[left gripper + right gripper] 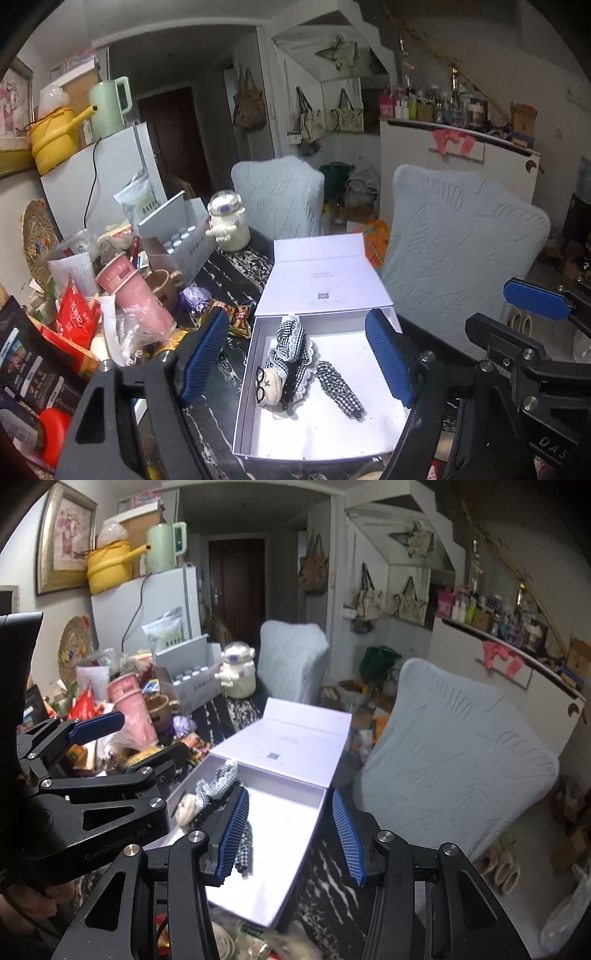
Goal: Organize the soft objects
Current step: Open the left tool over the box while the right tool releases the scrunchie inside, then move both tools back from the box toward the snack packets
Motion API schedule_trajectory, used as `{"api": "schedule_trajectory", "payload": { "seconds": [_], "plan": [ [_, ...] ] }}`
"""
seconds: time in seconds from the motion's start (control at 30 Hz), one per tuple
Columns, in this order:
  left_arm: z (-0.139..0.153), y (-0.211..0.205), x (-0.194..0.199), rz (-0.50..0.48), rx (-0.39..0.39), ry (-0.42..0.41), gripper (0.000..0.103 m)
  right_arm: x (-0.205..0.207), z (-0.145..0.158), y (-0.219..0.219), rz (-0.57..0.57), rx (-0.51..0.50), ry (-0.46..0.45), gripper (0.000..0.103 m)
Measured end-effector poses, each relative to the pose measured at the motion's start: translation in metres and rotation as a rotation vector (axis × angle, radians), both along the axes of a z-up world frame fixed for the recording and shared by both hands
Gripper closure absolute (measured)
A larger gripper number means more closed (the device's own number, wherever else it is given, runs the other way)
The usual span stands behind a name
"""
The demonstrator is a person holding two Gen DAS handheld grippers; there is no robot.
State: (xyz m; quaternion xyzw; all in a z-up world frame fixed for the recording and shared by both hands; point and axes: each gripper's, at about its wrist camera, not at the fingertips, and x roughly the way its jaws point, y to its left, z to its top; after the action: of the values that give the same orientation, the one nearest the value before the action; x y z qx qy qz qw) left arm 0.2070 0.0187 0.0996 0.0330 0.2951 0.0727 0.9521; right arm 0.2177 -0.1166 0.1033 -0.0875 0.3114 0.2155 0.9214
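Left wrist view: the left gripper (295, 354) hangs above an open white box (255, 373) on a dark marbled table (221, 413), its blue-padded jaws spread wide with nothing between them. Inside the box, along its left wall, lies a black-and-white gingham hair clip trimmed in lace (291, 347), a small cream plush face with glasses (269, 386) at its near end; a second gingham strip (338, 387) lies just beside it toward the middle of the box floor. The right gripper (291, 834) hovers over the box's right wall in the right wrist view, its jaws set narrower and likewise empty, the pads apart. The box's hinged lid (325, 280) lies flat beyond its far edge. Along the table's left edge crowd a pink cup (136, 295), a brown mug (164, 284), red snack packets (75, 314) and a carton of small bottles (177, 240). At the table's far end stands a white robot-shaped jar (227, 221). Two chairs in pale embossed covers (458, 251) sit along the right and far sides; beyond them, a white fridge (107, 173) carrying a yellow pot (55, 136) and a green kettle (109, 105).
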Motion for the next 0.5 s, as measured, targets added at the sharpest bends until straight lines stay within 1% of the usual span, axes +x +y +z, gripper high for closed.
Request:
{"api": "schedule_trajectory", "payload": {
  "seconds": [0.2,0.23,0.27,0.3,0.47,0.5],
  "plan": [
    [0.021,-0.007,-0.036,-0.031,-0.007,-0.046,0.027,-0.034,0.021,-0.008,-0.007,0.009,-0.046,0.055],
    [0.024,-0.009,-0.043,-0.037,-0.009,-0.051,0.027,-0.04,0.024,-0.01,-0.008,0.011,-0.052,0.055],
    [0.028,-0.01,-0.051,-0.041,-0.009,-0.058,0.027,-0.047,0.026,-0.012,-0.007,0.015,-0.058,0.051],
    [0.03,-0.011,-0.057,-0.043,-0.008,-0.064,0.027,-0.053,0.029,-0.015,-0.006,0.02,-0.065,0.05],
    [0.038,-0.019,-0.085,-0.068,-0.014,-0.078,0.027,-0.082,0.037,-0.024,-0.01,0.034,-0.089,0.049],
    [0.038,-0.02,-0.092,-0.073,-0.016,-0.083,0.027,-0.088,0.036,-0.026,-0.012,0.036,-0.091,0.048]
  ]
}}
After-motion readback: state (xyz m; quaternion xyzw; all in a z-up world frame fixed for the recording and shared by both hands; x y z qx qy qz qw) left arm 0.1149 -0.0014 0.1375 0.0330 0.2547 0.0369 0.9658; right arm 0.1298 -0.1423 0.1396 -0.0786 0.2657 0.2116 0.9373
